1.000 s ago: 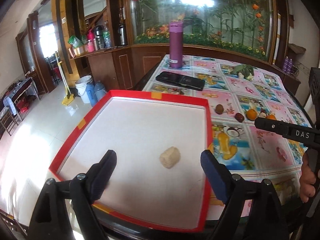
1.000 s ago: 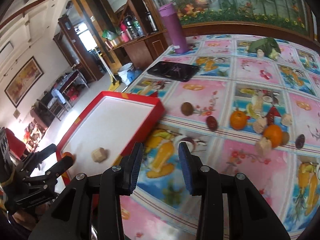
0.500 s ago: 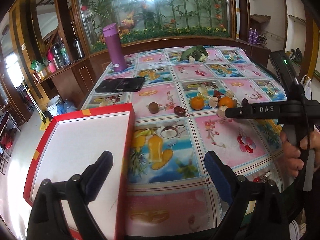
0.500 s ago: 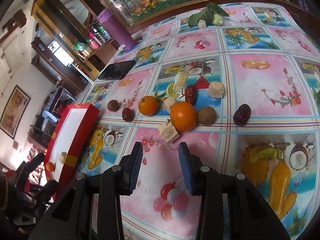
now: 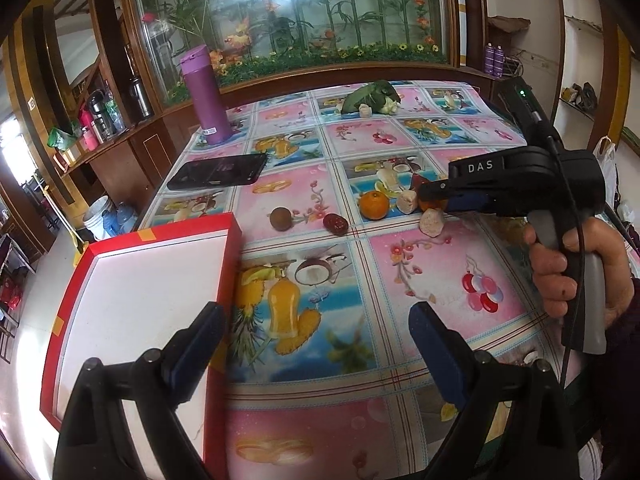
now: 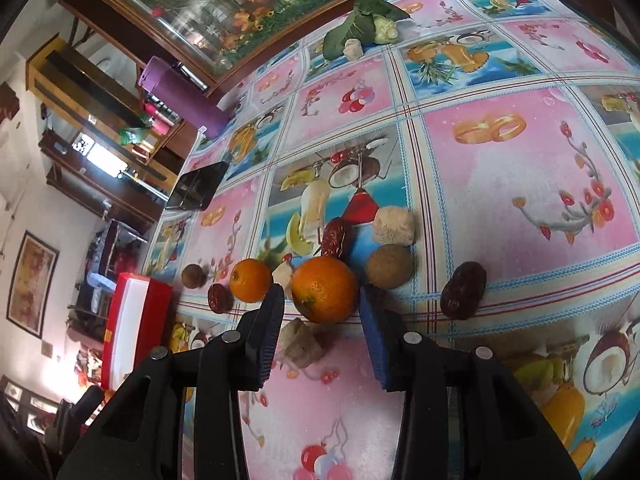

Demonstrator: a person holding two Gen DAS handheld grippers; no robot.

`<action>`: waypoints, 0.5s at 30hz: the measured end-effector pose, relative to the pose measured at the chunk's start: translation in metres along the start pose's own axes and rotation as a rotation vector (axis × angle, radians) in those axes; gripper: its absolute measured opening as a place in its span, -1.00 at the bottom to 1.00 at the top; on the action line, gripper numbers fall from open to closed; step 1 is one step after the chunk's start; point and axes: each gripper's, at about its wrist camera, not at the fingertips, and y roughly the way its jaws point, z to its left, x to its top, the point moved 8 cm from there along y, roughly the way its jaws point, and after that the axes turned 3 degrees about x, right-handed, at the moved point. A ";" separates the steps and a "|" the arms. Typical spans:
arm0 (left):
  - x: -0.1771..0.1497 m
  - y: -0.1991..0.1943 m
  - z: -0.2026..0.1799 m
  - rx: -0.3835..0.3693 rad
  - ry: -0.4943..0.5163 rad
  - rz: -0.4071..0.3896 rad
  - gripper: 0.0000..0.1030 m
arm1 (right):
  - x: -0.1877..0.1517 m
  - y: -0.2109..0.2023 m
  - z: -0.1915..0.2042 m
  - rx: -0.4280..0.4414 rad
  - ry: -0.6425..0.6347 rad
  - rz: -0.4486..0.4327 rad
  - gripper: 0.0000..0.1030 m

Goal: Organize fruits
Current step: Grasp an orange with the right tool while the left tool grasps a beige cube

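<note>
A cluster of fruit lies on the patterned tablecloth. My right gripper (image 6: 321, 294) is low over it, its jaws opening, with a large orange (image 6: 324, 294) between the fingertips and narrow gaps on both sides. A smaller orange (image 6: 250, 280), a beige chunk (image 6: 300, 342), a brown round fruit (image 6: 390, 266) and red dates (image 6: 464, 290) lie around it. In the left wrist view my right gripper (image 5: 426, 194) hides most of that orange. My left gripper (image 5: 316, 314) stands wide open and empty beside the right wall of the red tray (image 5: 230, 256).
A purple flask (image 5: 206, 96), a black phone (image 5: 218, 174) and a leafy vegetable (image 5: 372, 96) sit farther back. A person's hand (image 5: 560, 268) grips the right gripper's handle. The table's edge drops off left of the tray.
My left gripper swung right, from over the tray to its right wall. My right gripper moved from near the tray to the fruit cluster and lower; the large orange now sits between its fingertips.
</note>
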 end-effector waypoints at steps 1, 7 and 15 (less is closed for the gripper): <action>0.001 0.002 -0.003 -0.008 0.003 0.001 0.83 | 0.001 0.001 0.000 0.003 -0.003 -0.002 -0.25; 0.018 0.025 -0.004 -0.018 -0.004 0.024 0.83 | 0.008 0.005 0.001 0.029 0.002 0.011 -0.25; 0.020 0.057 -0.010 -0.045 -0.061 0.111 0.83 | 0.008 0.009 0.005 0.113 0.018 0.061 -0.37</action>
